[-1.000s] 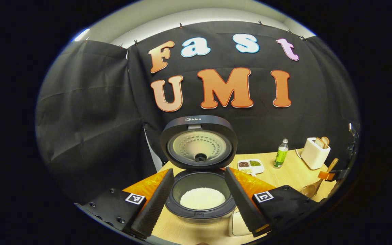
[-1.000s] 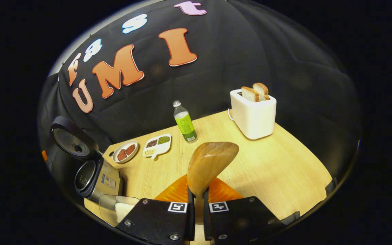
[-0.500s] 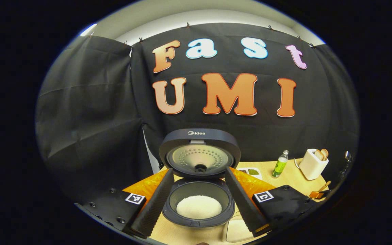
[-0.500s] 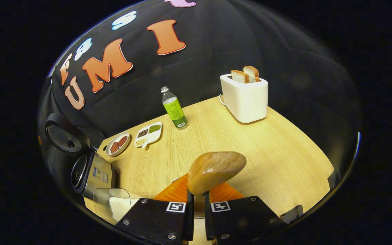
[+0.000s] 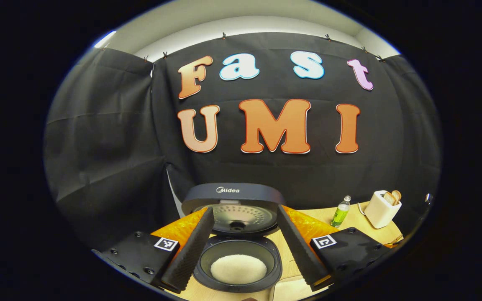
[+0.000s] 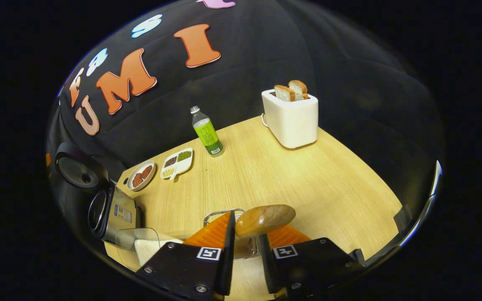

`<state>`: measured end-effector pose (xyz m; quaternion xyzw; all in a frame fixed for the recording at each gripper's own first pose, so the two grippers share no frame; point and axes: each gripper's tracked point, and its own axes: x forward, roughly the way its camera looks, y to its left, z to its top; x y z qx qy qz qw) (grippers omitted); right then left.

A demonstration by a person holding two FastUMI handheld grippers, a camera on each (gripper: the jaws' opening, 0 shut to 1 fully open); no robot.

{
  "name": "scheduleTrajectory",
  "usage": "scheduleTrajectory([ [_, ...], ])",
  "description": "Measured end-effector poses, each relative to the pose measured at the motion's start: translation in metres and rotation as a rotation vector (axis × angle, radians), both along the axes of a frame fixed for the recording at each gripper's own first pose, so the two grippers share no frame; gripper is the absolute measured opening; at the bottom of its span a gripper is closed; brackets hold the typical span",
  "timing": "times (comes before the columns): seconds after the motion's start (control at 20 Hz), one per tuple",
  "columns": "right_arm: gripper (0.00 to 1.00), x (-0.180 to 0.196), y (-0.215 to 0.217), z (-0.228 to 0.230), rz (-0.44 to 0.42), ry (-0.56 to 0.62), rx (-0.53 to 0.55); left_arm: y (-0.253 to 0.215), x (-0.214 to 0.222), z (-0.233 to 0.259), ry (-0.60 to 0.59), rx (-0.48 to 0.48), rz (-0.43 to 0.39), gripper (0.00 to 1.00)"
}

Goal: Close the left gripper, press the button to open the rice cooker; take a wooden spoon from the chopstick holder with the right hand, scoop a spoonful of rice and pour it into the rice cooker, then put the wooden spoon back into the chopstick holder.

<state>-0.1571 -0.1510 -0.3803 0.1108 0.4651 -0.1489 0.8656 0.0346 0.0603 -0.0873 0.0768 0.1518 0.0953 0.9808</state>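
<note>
In the left gripper view the rice cooker (image 5: 237,267) stands open below me, its lid (image 5: 232,205) upright and white rice (image 5: 238,269) in the pot. My left gripper (image 5: 245,251) hangs open above the pot, one finger on each side, holding nothing. In the right gripper view the wooden spoon (image 6: 265,219) stands bowl-up in the wire chopstick holder (image 6: 218,214). My right gripper (image 6: 247,240) is open around the handle, its fingers apart from it. The open rice cooker (image 6: 107,209) is at the far left.
A clear container of rice (image 6: 142,248) sits beside the cooker. Farther back on the wooden table (image 6: 308,184) are a small dish (image 6: 140,175), a divided tray of grains (image 6: 177,162), a green bottle (image 6: 206,133) and a white toaster (image 6: 291,117) holding bread.
The spoon has dropped into the holder and my right gripper's fingers have spread off its handle. My left gripper has pulled back and up from the cooker.
</note>
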Motion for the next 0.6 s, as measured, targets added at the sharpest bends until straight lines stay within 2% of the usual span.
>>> scheduleTrajectory([
  [0.05, 0.36, 0.002, -0.005, 0.008, -0.01, -0.01, -0.007, 0.0, 0.007, 0.006, -0.01, 0.008, -0.002, 1.0],
  [0.1, 0.45, 0.005, -0.01, 0.016, -0.021, -0.023, -0.017, 0.001, 0.013, 0.011, -0.019, 0.011, -0.007, 0.94],
  [0.2, 0.58, 0.012, -0.024, 0.034, -0.043, -0.052, -0.057, -0.001, 0.031, 0.024, -0.027, 0.011, -0.01, 0.94],
  [0.3, 0.66, 0.017, -0.032, 0.058, -0.049, -0.099, -0.089, 0.001, 0.048, 0.023, -0.006, -0.024, -0.006, 0.94],
  [0.4, 0.7, 0.021, -0.037, 0.076, -0.049, -0.14, -0.127, 0.008, 0.06, 0.018, 0.025, -0.053, 0.007, 0.94],
  [0.6, 0.75, 0.024, -0.036, 0.108, -0.019, -0.196, -0.179, 0.032, 0.086, 0.014, 0.058, -0.031, 0.05, 0.94],
])
